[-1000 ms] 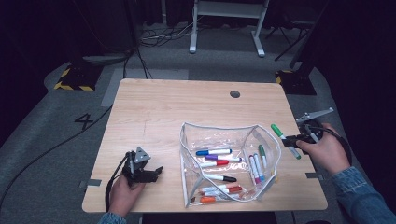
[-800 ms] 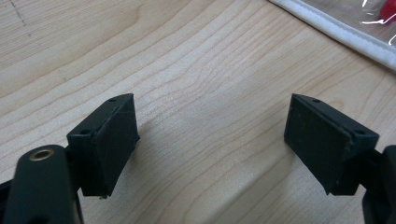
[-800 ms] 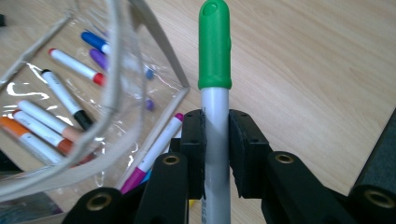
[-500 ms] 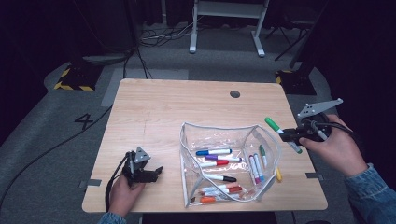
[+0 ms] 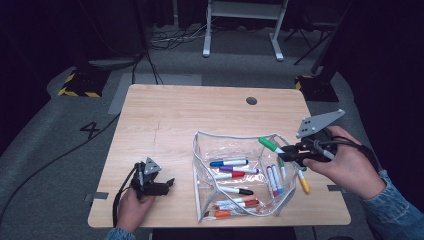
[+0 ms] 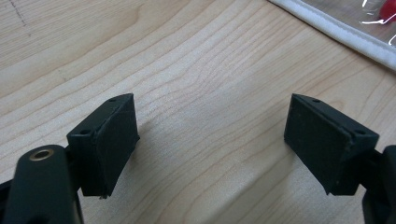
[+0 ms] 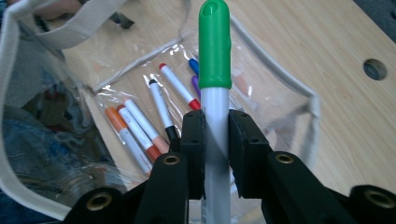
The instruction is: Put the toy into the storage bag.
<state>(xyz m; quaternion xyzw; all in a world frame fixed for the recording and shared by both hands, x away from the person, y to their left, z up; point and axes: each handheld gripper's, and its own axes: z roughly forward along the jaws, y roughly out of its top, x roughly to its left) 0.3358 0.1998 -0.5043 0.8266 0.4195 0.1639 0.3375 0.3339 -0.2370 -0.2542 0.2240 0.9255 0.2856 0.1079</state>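
Between the right gripper's [image 7: 215, 135] closed fingers sat the green marker [image 7: 215, 70], long axis running straight out past them over the clear pouch [image 5: 200, 165]; the left gripper [image 6: 210, 140] rested wide open and empty on the counter [image 5: 175, 115], farther from the pouch.

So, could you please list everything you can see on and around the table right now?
Table: one, light wood, centre, round hole near its far edge.
Clear pouch: one, transparent with white trim, open, right of centre.
Markers in pouch: about ten; blue, purple, red, black and orange caps among them.
Green-capped marker: one, white barrel, held over the pouch's right edge.
Yellow marker: one, on the table right of the pouch.
Metal stand: one, white, on the floor beyond the table.
Left gripper: black, open, resting near the front left.
Right gripper: black, clamping the green-capped marker.
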